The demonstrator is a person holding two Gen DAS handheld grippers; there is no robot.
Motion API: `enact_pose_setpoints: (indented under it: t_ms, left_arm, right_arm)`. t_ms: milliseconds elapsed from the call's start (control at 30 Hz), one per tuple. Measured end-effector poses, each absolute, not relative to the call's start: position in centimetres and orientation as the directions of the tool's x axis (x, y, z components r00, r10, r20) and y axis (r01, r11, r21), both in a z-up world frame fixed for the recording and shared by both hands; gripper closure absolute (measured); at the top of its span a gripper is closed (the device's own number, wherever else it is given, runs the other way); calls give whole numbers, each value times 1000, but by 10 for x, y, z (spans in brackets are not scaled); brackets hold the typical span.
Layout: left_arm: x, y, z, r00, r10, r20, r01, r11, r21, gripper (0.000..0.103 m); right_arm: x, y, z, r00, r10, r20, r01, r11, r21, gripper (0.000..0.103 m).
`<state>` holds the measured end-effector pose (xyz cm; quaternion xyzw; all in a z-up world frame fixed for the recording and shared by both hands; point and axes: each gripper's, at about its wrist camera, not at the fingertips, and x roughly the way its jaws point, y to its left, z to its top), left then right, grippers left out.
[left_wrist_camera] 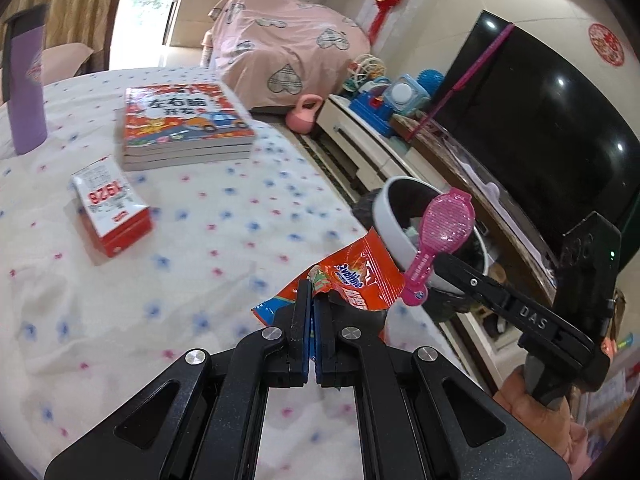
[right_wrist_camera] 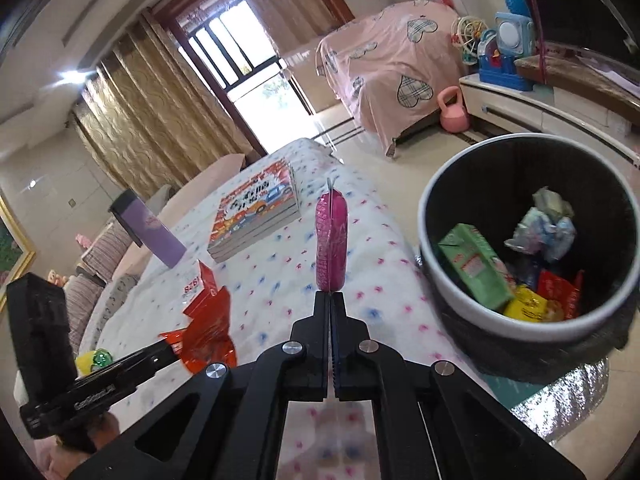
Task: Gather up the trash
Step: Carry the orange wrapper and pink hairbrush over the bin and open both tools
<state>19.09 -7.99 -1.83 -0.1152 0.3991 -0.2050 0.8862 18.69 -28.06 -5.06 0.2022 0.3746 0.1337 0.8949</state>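
We hold an orange snack wrapper (left_wrist_camera: 356,280) pinched in the closed left claw (left_wrist_camera: 311,300), and a pink toy brush (right_wrist_camera: 331,246) clamped in the right claw (right_wrist_camera: 331,300), both above the bed's edge beside the bin (right_wrist_camera: 440,280). Thin grips may slip, dropping either short of it.

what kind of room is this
Likely a home living room: a television on a low cabinet, a cloth-covered sofa, curtains at a tall window, and children's toys.
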Motion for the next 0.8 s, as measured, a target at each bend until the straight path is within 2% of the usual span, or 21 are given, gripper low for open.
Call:
enact_pose_setpoints:
  t_ms: [800]
  left_arm:
    - [190, -163, 14, 590, -491, -641, 388, 869, -308, 102]
  right_arm:
    - [138, -381, -38, 773, 304, -558, 26, 862, 506, 102]
